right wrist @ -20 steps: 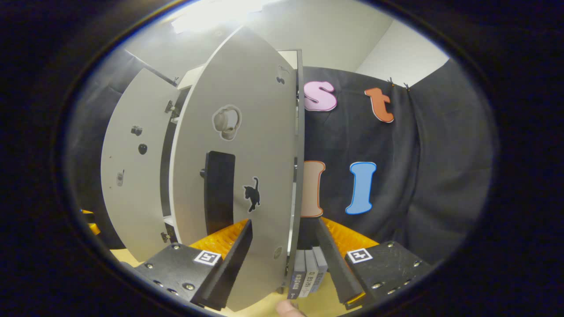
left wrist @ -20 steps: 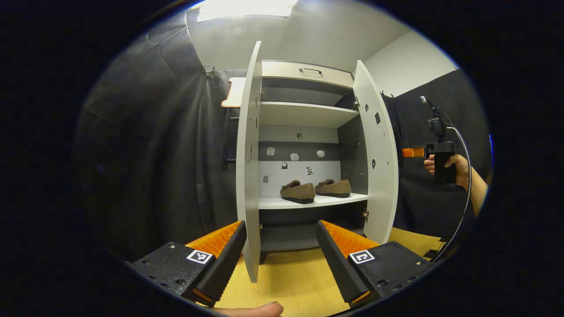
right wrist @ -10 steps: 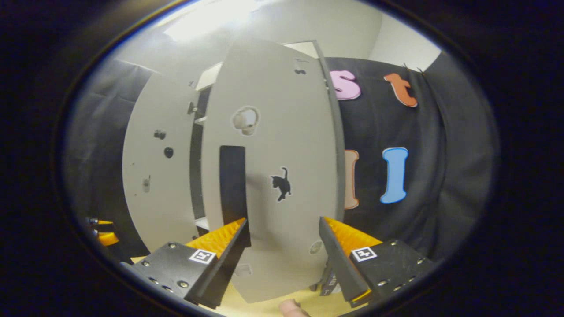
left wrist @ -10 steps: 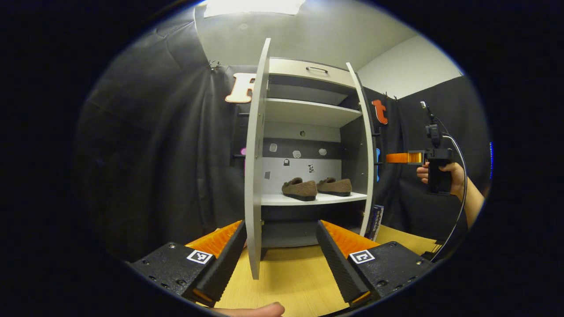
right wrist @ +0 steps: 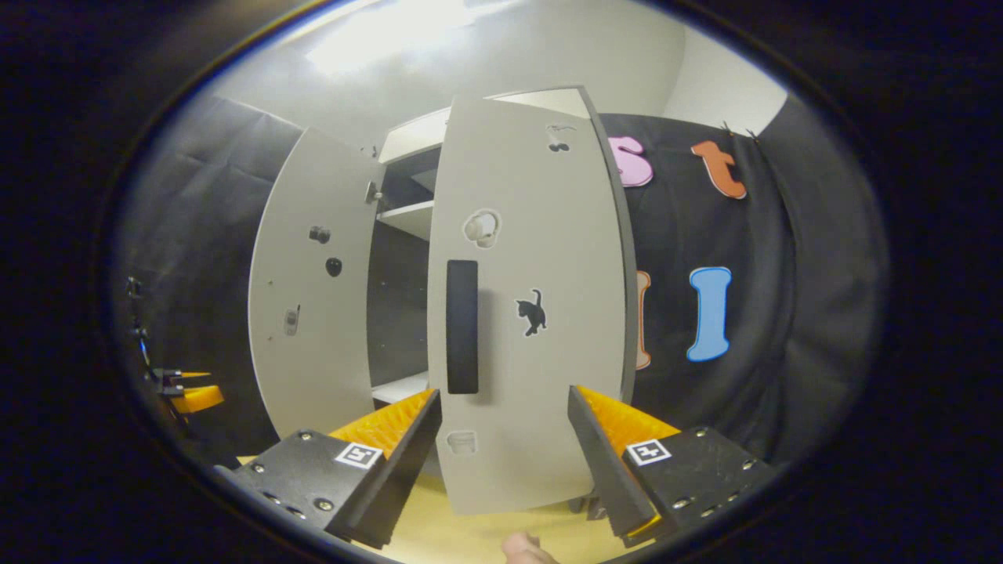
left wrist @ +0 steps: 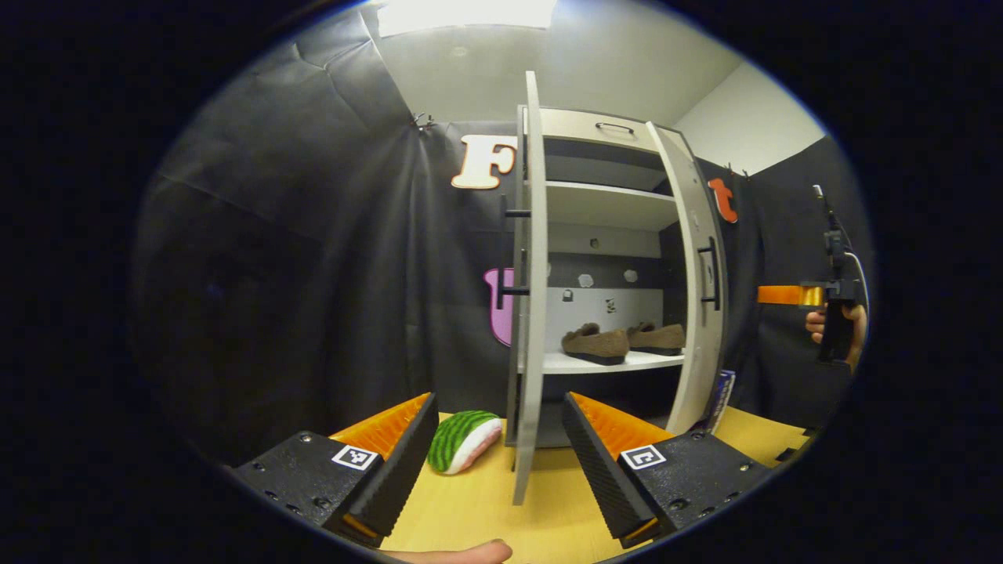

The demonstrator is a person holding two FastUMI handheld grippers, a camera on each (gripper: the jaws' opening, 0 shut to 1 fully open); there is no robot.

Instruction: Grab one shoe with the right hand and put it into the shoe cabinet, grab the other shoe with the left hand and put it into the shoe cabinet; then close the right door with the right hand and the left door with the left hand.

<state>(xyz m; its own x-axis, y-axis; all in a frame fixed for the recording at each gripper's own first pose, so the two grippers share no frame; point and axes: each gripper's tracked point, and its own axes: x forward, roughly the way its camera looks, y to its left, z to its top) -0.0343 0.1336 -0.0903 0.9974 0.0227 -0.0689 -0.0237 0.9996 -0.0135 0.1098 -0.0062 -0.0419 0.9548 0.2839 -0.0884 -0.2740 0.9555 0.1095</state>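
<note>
Two brown fuzzy shoes (left wrist: pixel 595 343) (left wrist: pixel 658 337) sit side by side on the lower shelf of the white shoe cabinet (left wrist: pixel 603 205). The left door (left wrist: pixel 529 274) stands edge-on to me, its lower edge between the spread fingers of my open left gripper (left wrist: pixel 499 399). The right door (left wrist: pixel 701 266) is swung partway in. In the right gripper view its outer face (right wrist: pixel 533 235), with a black handle (right wrist: pixel 461 325), stands just beyond my open right gripper (right wrist: pixel 501 398). That gripper (left wrist: pixel 766 295) is also seen held by a hand (left wrist: pixel 834 329) right of the cabinet.
A watermelon-slice plush (left wrist: pixel 462 441) lies on the wooden table (left wrist: pixel 478 509) left of the cabinet. Books (left wrist: pixel 721 392) stand against the cabinet's right side. The left door's inner face (right wrist: pixel 313 290) hangs wide open. Black cloth walls close in behind and on both sides.
The right door has swung inward from wide open to partly shut, with the right gripper following it. The left gripper has shifted left, so the left door's handle side and the plush now show.
</note>
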